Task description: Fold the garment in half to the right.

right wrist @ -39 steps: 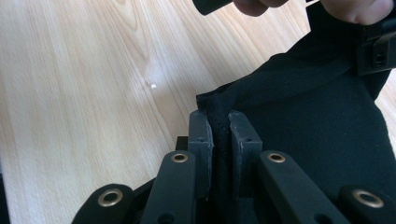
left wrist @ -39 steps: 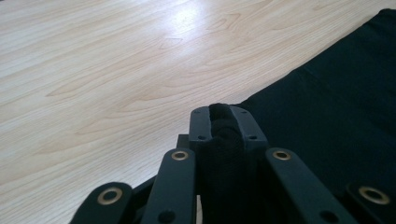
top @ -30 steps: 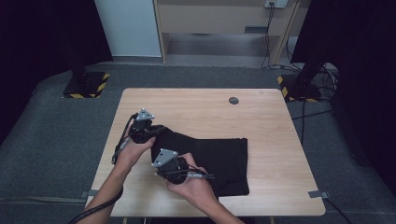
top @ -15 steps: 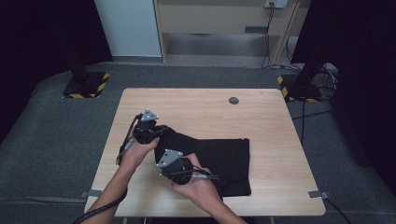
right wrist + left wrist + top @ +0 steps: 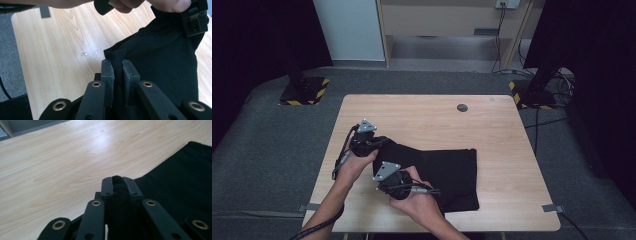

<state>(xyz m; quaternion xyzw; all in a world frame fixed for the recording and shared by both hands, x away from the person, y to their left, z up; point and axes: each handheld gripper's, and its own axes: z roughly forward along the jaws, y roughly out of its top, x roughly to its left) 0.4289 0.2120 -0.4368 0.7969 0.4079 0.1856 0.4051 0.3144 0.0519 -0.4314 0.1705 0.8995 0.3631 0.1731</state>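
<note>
Since 1 s ago you've carried both grippers left, dragging the cloth's edge with them. Your left gripper and right gripper each pinch that black cloth, which lies on the table's near half. You look mid-fold; next, lift and carry evenly. No containers here.

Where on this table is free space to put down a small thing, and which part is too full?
Free: the far strip of the table beyond the black cloth, apart from the small dark disc, and the right side between the cloth and the table's right edge. Crowded: the near-left area, where the left gripper and right gripper clamp the cloth.
</note>
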